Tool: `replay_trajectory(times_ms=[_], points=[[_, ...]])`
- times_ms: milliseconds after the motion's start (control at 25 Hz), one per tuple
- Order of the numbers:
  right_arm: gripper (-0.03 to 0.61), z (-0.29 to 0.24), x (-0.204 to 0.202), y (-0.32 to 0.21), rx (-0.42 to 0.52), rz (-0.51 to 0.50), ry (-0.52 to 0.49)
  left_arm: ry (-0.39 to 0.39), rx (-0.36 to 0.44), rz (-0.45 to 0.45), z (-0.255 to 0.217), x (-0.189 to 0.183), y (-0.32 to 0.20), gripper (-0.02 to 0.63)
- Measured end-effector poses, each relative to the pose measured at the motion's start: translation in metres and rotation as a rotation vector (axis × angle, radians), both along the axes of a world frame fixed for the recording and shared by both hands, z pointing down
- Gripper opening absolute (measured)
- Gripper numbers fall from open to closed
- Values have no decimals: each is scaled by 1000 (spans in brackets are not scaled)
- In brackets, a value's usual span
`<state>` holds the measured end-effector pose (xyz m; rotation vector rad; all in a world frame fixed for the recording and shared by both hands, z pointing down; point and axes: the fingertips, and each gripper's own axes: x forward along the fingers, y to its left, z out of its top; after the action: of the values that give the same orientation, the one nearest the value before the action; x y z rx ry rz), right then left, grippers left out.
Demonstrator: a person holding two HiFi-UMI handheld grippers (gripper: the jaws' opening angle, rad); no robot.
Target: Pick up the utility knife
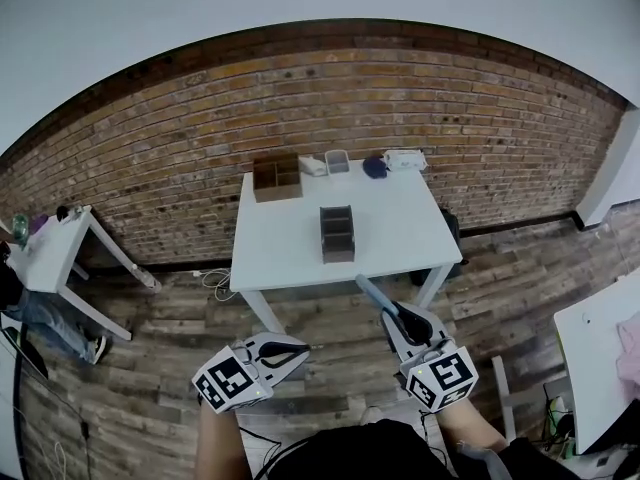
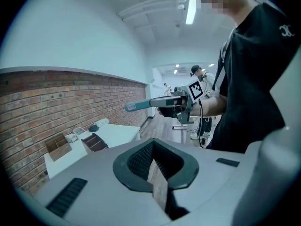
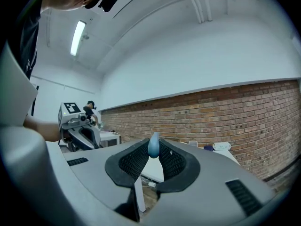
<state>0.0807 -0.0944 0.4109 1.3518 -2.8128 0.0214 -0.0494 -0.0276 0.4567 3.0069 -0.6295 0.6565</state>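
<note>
**Item 1, utility knife** (image 1: 371, 293): slender, blue-grey. It is hanging in the air in front of the person, well clear of the white surface (image 1: 290, 253), with its free length pointing forward and down toward the surface's near edge.

**Item 2, right gripper** (image 1: 392, 314): its jaws are pinching the utility knife near one end. In the right gripper view a rounded blue tip is showing between the black pads.

**Item 3, left gripper** (image 1: 303, 349): its jaws are pressing together on nothing. It is idling low and to the side, apart from the knife.

**Item 4, things on the surface:** a grey divided organiser (image 1: 337, 234) is standing near the middle. A brown wooden organiser (image 1: 277, 177) is sitting at the back by the brick wall (image 1: 450, 108), with small pale containers beside it.

**Handling note (judgement):** the pick-up is looking essentially made. The grip is sitting near one end, so most of the body is overhanging and could pivot between the pads. Steady closing pressure and slow, level wrist movement are advisable, with the free end aimed away from the body and from the left gripper. Whether the blade is extended is not showing, so treating that end as sharp is prudent.
</note>
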Motion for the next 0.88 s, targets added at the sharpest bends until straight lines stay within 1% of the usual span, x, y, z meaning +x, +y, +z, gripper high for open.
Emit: replay_trajectory(times_ms=[200,360,520,600,680,880], points=[[67,-3,-34,60,8,48,12,33,39,38,-1,-36,55,-5],[67,-2,-53,116,6,100,16,65,36,67,5,-58,102,-5],[67,1,-69,163,1,115,34,62,40,80,9,-73,140,-5],[67,-1,-72,177,4,120,43,75,45,79,6,-78,154,-5],[67,-5,-73,185,7,129,30,78,46,69,4,-84,163,-5],[67,-11,-75,195,32,124,16,38,45,37,9,-92,176,-5]])
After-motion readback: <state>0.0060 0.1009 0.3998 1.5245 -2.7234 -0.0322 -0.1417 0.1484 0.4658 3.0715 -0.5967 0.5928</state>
